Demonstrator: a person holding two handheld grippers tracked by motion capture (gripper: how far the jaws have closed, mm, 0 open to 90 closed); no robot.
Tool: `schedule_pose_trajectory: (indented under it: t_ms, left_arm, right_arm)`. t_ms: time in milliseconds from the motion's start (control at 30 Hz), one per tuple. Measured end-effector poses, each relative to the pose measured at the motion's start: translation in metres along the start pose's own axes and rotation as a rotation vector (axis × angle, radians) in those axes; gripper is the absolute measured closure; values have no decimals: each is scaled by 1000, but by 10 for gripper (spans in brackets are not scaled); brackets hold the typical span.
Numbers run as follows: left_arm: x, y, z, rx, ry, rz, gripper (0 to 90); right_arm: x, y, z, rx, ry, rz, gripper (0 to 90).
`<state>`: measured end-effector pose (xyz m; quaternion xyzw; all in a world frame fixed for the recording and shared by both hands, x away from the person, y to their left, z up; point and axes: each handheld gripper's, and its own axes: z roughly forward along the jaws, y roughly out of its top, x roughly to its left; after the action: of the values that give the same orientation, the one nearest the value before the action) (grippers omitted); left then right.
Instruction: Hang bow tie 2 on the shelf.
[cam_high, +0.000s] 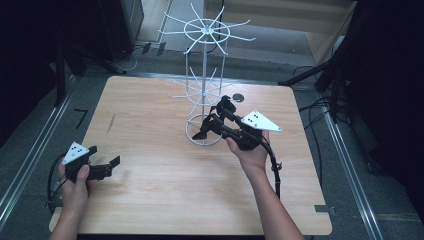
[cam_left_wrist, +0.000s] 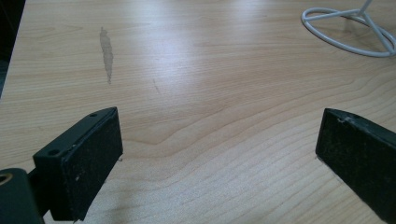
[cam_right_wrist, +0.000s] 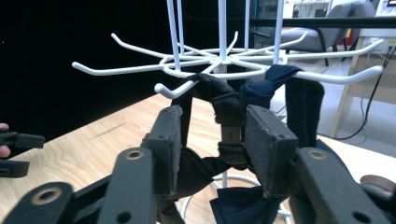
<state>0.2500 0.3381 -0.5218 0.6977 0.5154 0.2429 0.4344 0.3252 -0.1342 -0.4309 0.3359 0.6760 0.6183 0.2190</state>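
Wire rack (cam_high: 204, 90) stands on table (cam_high: 150, 190), toward far edge. Dark bow ties (cam_right_wrist: 233, 105) hang on rack's lower hooks. Right gripper (cam_high: 214, 119) just right of rack; left gripper (cam_high: 112, 165) well left, nearer front edge.

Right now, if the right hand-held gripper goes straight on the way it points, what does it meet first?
The dark bow ties hanging from the white rack's hooks; one strap already sits between the open right hand-held gripper's jaws. Then probably the rack's pole, though depth is unclear.

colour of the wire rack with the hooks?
White. The wire rack shows best in the right gripper view, hooks bright against the dark background.
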Motion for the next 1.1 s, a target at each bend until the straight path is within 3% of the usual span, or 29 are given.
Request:
schedule_pose_trajectory:
  t_ms: [400,667,1100]
  left_arm:
    - [1,0,0,1,-4,-3,14]
    - [1,0,0,-1,-6,-2,14]
    - [1,0,-1,-9,-12,-3,14]
  right_arm:
    - [0,0,-13,-3,-1,-5,354]
    - [-1,-3,-19,-15,-28,-11,291]
    - [-13,-21,-40,-2,-91,-17,288]
